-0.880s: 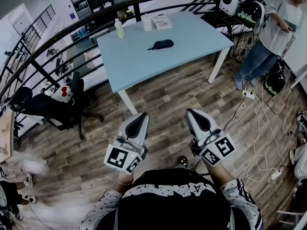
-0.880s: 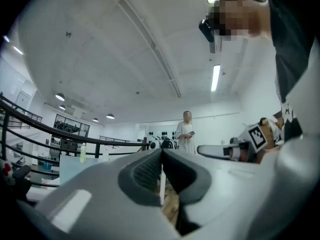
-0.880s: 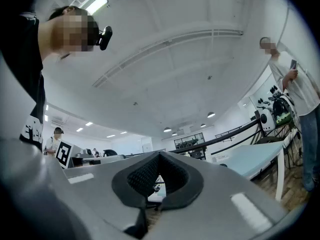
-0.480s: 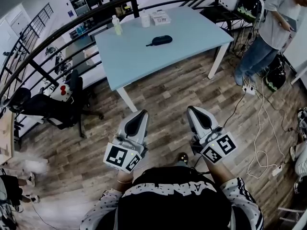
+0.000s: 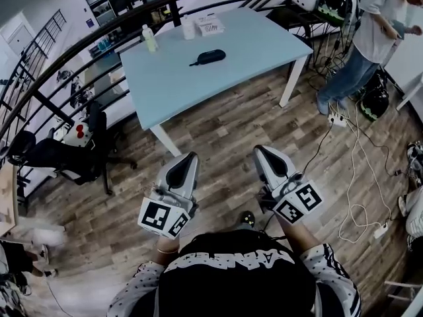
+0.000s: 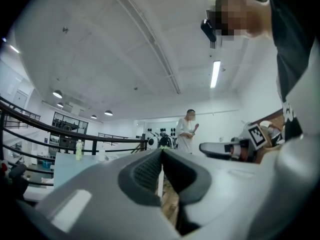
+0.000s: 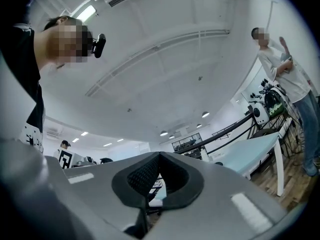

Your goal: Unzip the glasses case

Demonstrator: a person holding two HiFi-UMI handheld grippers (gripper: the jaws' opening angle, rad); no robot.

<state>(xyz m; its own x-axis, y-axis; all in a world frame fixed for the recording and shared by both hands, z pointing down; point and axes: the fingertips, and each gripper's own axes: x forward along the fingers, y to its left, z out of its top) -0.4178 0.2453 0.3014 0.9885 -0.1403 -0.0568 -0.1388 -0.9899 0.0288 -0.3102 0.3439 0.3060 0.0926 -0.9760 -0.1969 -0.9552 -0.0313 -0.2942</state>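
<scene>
dark and small, the glasses case (image 5: 206, 57) lies on the pale blue table (image 5: 198, 91) in the head view. it is well apart from the left gripper (image 5: 190, 157) and right gripper (image 5: 260, 150), which hang over the wooden floor (image 5: 225, 124). its zip is too small to read. the task looks unstarted: approach, hold and pull are all left. the left gripper view adds jaws pressed together on nothing. the right gripper view shows the same, tips met and empty, and the case cannot be made out there.
</scene>
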